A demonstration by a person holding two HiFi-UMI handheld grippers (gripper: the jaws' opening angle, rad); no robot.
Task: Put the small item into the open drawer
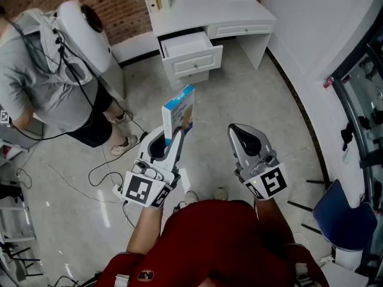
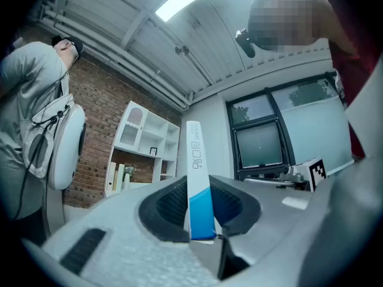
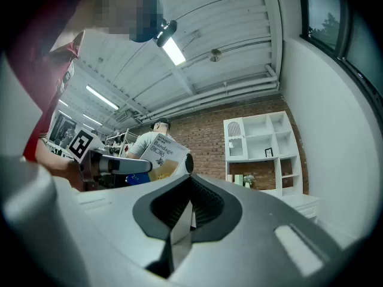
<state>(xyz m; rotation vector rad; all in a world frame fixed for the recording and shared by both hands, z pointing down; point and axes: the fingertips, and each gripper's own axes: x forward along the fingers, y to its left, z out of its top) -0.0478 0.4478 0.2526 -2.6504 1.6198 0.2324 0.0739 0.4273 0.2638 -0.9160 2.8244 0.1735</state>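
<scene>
Both tilted up: L gripper (image 1: 172, 135) jaws clamp box (image 1: 179, 111), R gripper (image 1: 240, 131) closed.

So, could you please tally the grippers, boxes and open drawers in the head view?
Grippers: 2, the left gripper and the right gripper
Boxes: 1, the blue-and-white box
Open drawers: 1, the open drawer
Total: 4

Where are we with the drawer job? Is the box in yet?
Not yet. Done: the drawer stands open, and the left gripper has its jaws shut on the bandage box. In hand: the box is held upright over the floor, short of the desk. Left: carry it over and release it inside. The right gripper is shut, empty.
</scene>
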